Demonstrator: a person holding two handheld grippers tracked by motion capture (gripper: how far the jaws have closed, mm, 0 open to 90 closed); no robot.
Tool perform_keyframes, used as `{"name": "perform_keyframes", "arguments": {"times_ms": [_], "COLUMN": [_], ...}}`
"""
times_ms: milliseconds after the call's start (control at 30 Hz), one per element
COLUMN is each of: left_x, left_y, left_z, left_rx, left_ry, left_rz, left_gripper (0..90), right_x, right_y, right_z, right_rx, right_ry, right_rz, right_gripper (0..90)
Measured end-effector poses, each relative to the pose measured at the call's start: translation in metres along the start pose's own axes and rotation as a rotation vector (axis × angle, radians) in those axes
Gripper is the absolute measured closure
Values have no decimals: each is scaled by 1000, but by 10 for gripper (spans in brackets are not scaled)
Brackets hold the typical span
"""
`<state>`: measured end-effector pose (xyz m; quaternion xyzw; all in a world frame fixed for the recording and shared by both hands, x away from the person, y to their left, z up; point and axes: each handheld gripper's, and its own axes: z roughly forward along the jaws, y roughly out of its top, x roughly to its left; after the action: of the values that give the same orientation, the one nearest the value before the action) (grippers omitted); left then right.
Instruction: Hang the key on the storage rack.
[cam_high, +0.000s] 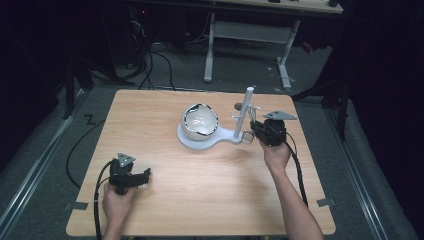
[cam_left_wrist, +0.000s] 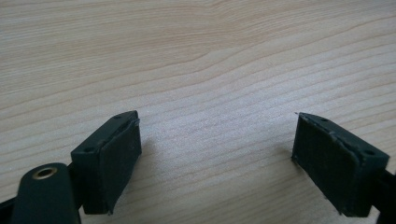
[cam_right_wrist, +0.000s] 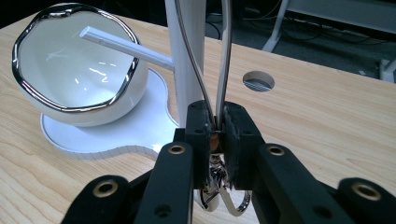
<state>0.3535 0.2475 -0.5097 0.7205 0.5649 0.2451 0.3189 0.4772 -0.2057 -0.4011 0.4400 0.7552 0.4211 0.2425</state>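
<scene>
Right tool pinches a thin, shiny silver loop with a clasp; left tool spread above bare table

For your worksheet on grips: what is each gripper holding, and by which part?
The right gripper is shut on a silver wire loop, pinched at its lower end just above the clasp. The left gripper is open over the table, holding nothing.

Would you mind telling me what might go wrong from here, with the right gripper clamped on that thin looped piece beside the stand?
1. The right gripper pinches the thin looped piece by a narrow section; it may slip or twist out.
2. The white post stands right against the loop, so pulling might tip the stand.
3. The white bowl rests on the stand's base and could shift.
</scene>
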Motion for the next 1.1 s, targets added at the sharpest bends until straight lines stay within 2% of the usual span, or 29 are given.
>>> {"name": "perform_keyframes", "arguments": {"times_ms": [667, 867, 967, 1100], "left_x": [0, 0, 0, 0], "left_y": [0, 0, 0, 0], "left_z": [0, 0, 0, 0], "left_rx": [-1, -1, -2, -2], "left_ry": [1, 1, 1, 1], "left_rz": [-2, -1, -4, -3], "left_gripper": [159, 159, 159, 159], "right_x": [-2, -3, -3, -4], "right_y": [-2, -2, -2, -4], "right_z": [9, 7, 3, -2], "right_rx": [17, 7, -6, -18], "right_ry": [6, 3, -5, -3], "right_rz": [25, 23, 25, 27], "right_gripper": [772, 656, 570, 525]}}
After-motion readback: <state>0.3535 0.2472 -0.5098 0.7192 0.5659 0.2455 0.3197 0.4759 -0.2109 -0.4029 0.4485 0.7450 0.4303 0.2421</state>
